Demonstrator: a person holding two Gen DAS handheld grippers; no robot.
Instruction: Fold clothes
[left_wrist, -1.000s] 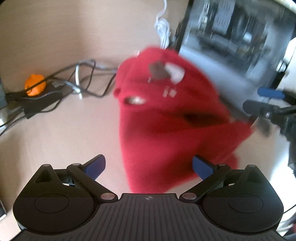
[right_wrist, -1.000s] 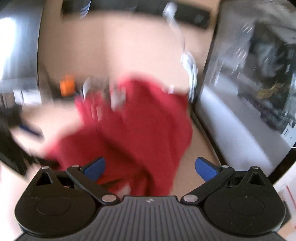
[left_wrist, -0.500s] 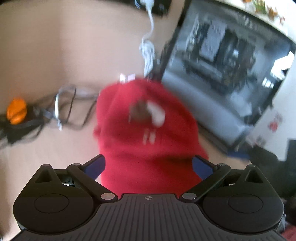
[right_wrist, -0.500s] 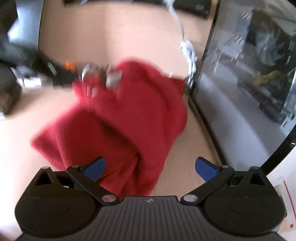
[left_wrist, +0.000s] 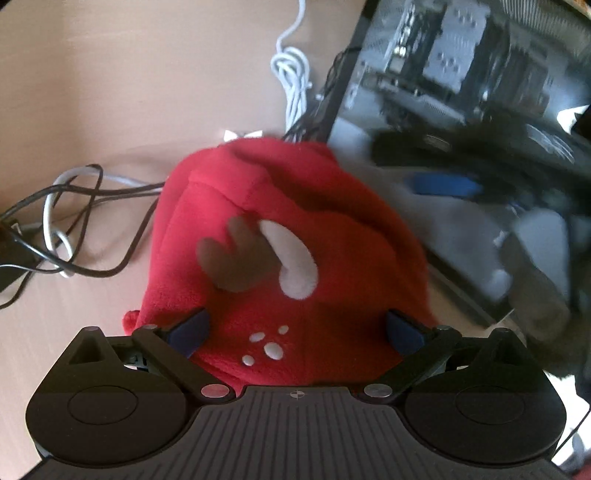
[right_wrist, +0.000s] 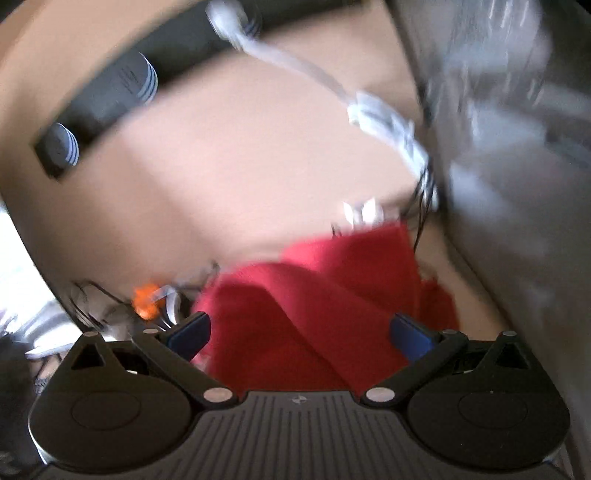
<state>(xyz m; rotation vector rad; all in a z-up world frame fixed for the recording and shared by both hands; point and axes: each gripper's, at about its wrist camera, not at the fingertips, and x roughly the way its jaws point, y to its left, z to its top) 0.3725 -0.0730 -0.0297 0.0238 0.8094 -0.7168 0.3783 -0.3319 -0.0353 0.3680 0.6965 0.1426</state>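
Your left tongs (left_wrist: 295, 334) wide open over bunched red fleece garment (left_wrist: 280, 258) on tan bench (left_wrist: 110, 92), right tongs (right_wrist: 299, 338) wide open too, both w/ nothing held

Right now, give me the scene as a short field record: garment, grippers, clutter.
garment: red fleece garment with brown and white appliqué, bunched on the tan tabletop
left gripper: open, garment between the fingers, nothing pinched
right gripper: open, over the red fleece, view blurred
cables: black and white loose cables left of the garment; coiled white cord behind it
right side: glass-sided computer case
other: small orange object, too blurred to identify
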